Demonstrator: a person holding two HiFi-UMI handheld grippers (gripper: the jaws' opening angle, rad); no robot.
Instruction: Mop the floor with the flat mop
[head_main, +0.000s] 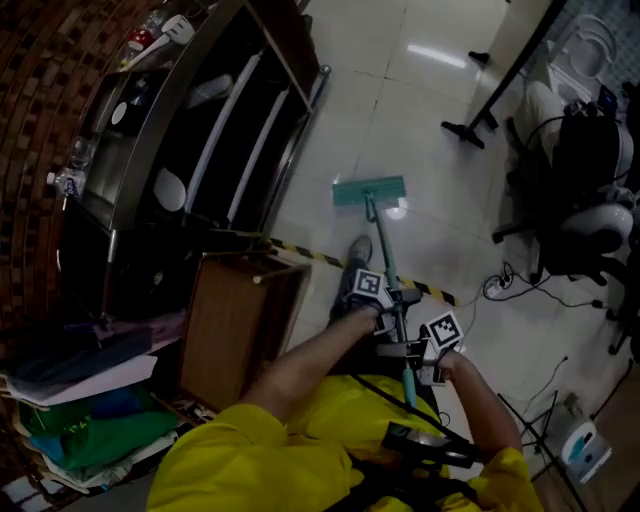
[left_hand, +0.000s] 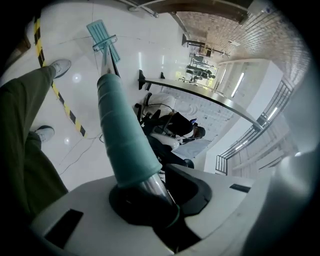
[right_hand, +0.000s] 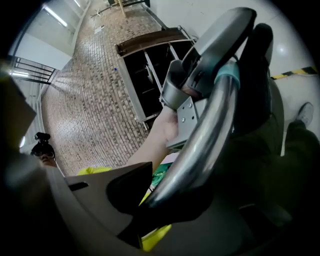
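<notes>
Jaws clamping flat mop (head_main: 370, 190), left gripper (left_hand: 150, 192) ahead of right gripper (right_hand: 180, 195)

1. Head view: the scene is appearing dim. Ceiling lamps are glaring as white streaks on the glossy floor (head_main: 436, 55), and the shelf unit (head_main: 230, 130) is sinking into shadow.
2. Left gripper view: bright light is washing the floor. The fisheye lens is bending straight lines and blackening the corners, and the near mop handle (left_hand: 122, 140) is blurring.
3. Right gripper view: the mop handle is catching a long highlight, and the right claw (right_hand: 167, 200) is lying dark and out of focus.
</notes>
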